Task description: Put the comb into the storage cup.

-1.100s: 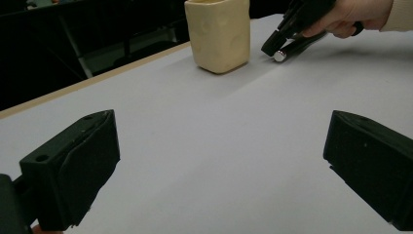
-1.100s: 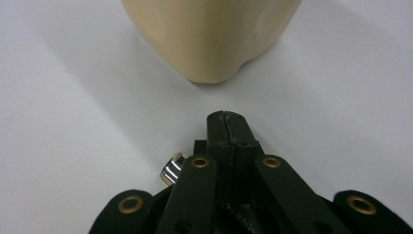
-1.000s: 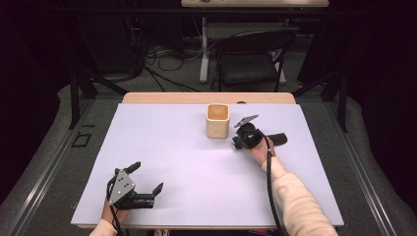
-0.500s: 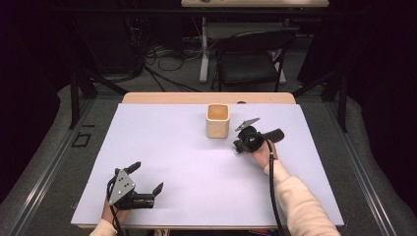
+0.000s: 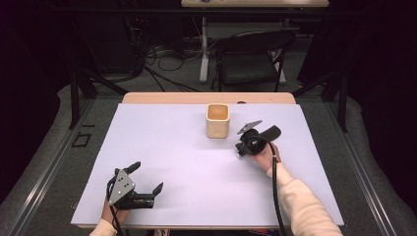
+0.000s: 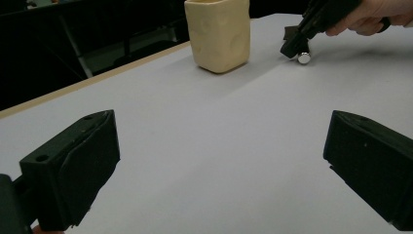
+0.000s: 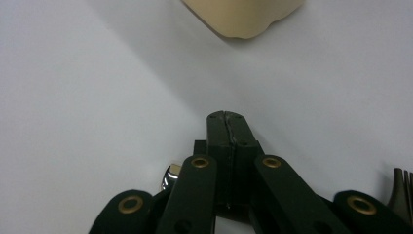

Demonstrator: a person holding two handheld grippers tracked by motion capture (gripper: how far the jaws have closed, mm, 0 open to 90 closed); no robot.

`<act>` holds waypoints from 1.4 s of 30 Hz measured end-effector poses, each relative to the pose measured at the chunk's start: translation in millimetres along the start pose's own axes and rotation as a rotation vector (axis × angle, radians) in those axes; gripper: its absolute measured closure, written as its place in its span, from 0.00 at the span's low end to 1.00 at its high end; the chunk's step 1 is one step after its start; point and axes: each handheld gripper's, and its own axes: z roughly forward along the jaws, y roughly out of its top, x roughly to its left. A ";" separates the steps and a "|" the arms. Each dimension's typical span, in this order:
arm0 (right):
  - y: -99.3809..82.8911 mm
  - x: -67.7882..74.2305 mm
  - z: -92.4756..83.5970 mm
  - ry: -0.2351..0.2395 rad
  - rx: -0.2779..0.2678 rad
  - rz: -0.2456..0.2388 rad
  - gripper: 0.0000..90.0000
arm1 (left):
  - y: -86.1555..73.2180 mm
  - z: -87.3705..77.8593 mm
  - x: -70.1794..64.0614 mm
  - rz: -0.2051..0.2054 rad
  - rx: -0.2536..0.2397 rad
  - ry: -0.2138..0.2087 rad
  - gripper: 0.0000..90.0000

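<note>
Pressing together, right gripper (image 7: pixel 226 122) fingers (image 7: pixel 216 131) hold nothing.

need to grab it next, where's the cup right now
In the high view the cup stands upright at the table's far middle, just left of the right gripper.

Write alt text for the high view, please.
A person at a white table holds two grippers: the right gripper, fingers shut, points down beside a cream cup; the left gripper rests open at the near edge.
</note>
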 end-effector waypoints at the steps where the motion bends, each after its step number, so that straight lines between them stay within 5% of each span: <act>1: -0.5 -0.1 -0.2 0.001 0.001 -0.001 1.00 | 0.1 0.0 -0.1 0.001 0.000 0.000 0.00; 42: -31.3 -7.2 -32.9 -0.009 0.063 0.007 1.00 | 0.3 -0.5 0.1 0.006 0.002 0.000 0.00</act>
